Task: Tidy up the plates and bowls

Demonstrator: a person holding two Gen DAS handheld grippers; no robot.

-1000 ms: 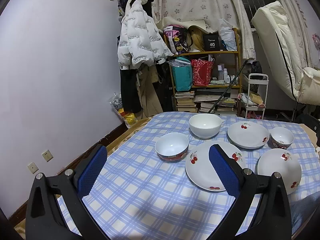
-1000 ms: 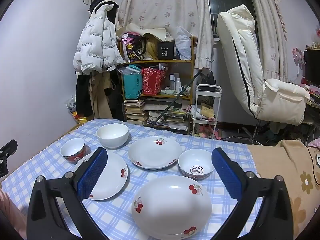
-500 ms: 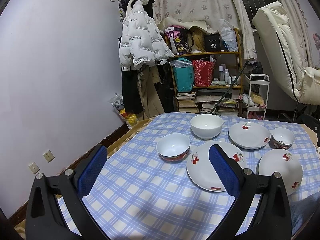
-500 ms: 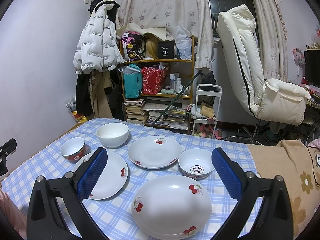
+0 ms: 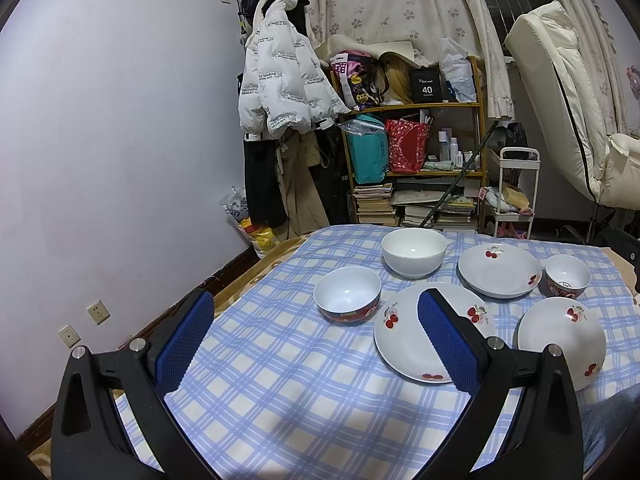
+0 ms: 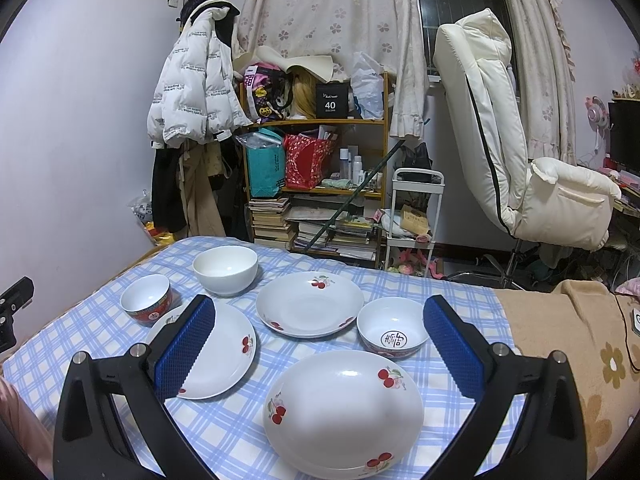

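Note:
On the blue checked tablecloth stand three cherry-print plates and three bowls. In the left wrist view a red-sided bowl sits ahead, a plain white bowl behind it, a flat plate to the right. My left gripper hovers open and empty short of them. In the right wrist view the nearest deep plate lies between the jaws of my open, empty right gripper. Beyond it sit a second deep plate, a small patterned bowl, the flat plate, the white bowl and the red-sided bowl.
A cluttered wooden shelf with books and bags stands behind the table, beside a white jacket hung on the wall. A cream recliner chair and a small white trolley are at the right. A tan flowered blanket covers the table's right end.
The left wrist view has drifted slightly, so the dishes sit a little further right in it. The right gripper and all dishes have not moved.

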